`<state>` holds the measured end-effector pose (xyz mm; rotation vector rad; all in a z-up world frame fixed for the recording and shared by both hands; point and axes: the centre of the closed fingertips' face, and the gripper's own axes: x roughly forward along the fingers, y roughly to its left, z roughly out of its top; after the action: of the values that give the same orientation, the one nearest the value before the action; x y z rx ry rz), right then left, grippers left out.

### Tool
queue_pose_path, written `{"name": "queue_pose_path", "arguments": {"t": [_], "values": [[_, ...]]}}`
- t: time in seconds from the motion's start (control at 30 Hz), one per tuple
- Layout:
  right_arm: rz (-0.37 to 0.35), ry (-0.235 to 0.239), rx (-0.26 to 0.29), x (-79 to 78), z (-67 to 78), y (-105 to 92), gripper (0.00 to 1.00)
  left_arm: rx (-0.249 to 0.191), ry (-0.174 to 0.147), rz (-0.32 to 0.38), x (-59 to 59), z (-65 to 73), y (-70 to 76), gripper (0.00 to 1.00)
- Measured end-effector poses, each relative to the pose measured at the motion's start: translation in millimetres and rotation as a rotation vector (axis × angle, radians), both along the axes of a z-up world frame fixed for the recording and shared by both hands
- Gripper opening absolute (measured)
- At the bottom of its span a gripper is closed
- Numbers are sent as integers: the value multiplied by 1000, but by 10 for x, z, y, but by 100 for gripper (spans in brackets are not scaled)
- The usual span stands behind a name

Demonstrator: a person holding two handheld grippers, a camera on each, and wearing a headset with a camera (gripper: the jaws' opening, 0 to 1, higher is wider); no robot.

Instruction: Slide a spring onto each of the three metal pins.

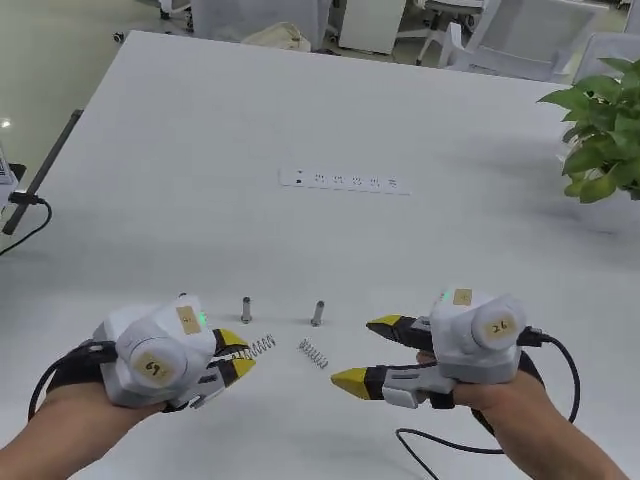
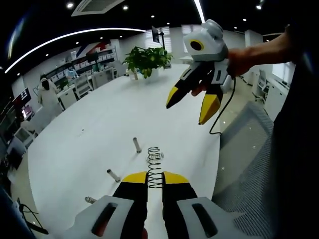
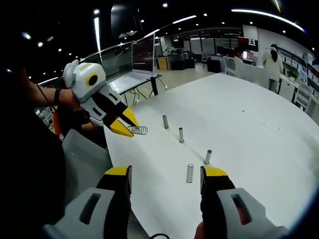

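Observation:
My left gripper (image 1: 237, 357) (image 2: 155, 175) is shut on a small steel spring (image 1: 262, 346) (image 2: 155, 172), which sticks out past its yellow tips just above the white table. A second spring (image 1: 313, 353) (image 3: 190, 173) lies loose on the table between the grippers. Two short metal pins (image 1: 246, 309) (image 1: 318, 313) stand upright just beyond the springs. All three pins (image 3: 208, 157) (image 3: 181, 135) (image 3: 165, 121) stand in a row in the right gripper view. My right gripper (image 1: 367, 352) (image 3: 165, 173) is open and empty, to the right of the loose spring.
A white power strip (image 1: 345, 181) lies farther back on the table (image 1: 300, 120). A potted plant (image 1: 600, 140) stands at the right edge. Black cables trail from both grippers, and office chairs stand beyond the far edge.

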<state>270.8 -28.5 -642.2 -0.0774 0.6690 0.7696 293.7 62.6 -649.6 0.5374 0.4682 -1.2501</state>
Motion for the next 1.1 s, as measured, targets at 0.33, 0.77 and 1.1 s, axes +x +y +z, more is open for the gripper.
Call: {"name": "queue_pose_path", "arguments": {"t": [0.33, 0.77, 1.1], "values": [[46, 4, 34, -32, 33, 140, 48, -13, -12, -75, -183, 93, -192, 2], [149, 8, 142, -198, 127, 457, 28, -9, -27, -181, -447, 140, -366, 2], [192, 33, 168, -306, 122, 519, 14, -9, -34, -233, -553, 162, -425, 3]]}}
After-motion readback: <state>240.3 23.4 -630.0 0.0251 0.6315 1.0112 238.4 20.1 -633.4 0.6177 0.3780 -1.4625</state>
